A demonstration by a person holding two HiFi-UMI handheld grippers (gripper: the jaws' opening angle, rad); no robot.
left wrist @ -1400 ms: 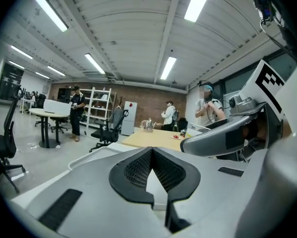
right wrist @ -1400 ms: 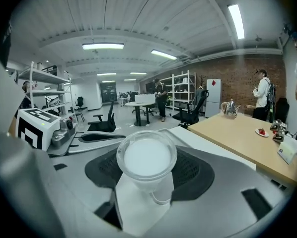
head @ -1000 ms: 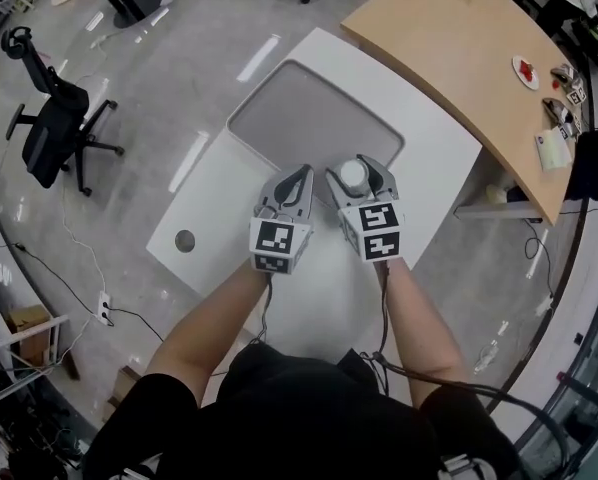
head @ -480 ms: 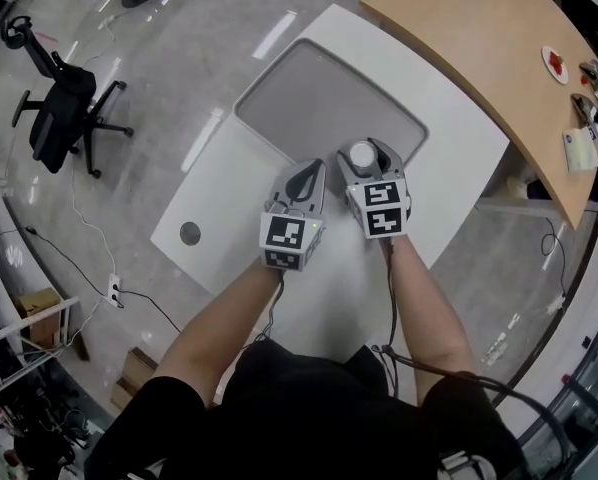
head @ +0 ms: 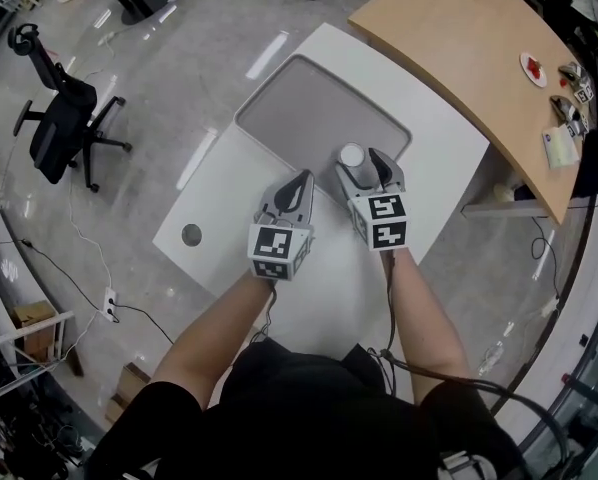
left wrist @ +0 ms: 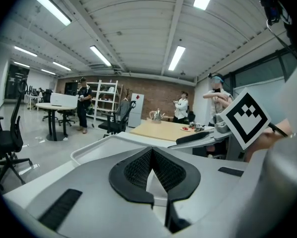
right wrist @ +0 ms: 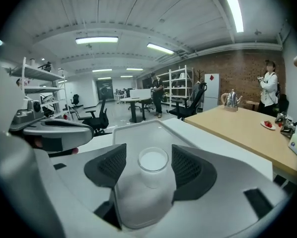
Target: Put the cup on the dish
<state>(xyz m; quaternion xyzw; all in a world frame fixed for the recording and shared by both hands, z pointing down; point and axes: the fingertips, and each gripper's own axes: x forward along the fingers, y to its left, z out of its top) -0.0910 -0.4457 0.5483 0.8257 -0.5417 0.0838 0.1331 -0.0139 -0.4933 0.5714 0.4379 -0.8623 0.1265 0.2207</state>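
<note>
White, translucent-walled: one cup (head: 352, 155), upright between the jaws of the right gripper (head: 363, 166), at the near right corner of the grey tray (head: 309, 108). I cannot tell from here whether its base rests on the tray or hangs just above it. The inside reads white, and I cannot say if that is a filling or the cup itself.

Right gripper: jaws spread, one ribbed pad on either side of the cup. The right gripper view shows a sliver of gap at the left pad, while the right pad sits close against the wall. No firm pinch is evident.

Left gripper (head: 304, 179): jaws pressed together at the tips, with nothing between them. It is held just beside the right gripper, over the white table (head: 229, 208), short of the tray's near rim.

Grey tray: shallow, with a raised rim and a bare floor. It is the only dish-like thing on this table, so presumably the destination.

Elsewhere: a wooden table (head: 459, 48) bearing a small plate (head: 530, 68), and an office chair (head: 59, 128) well apart on the floor.

Hazards, as judged:
- Slack hold. If the cup is lifted or shifted with the pads this loose, it may slip or tilt.
- Rim. If set down astride the raised edge, the cup would lean and could topple off the tray.
- Withdrawal. One pad is close to the wall, so pulling back off-line could drag the cup over.
- Neighbour. A sideways move could knock the cup against the left gripper.
</note>
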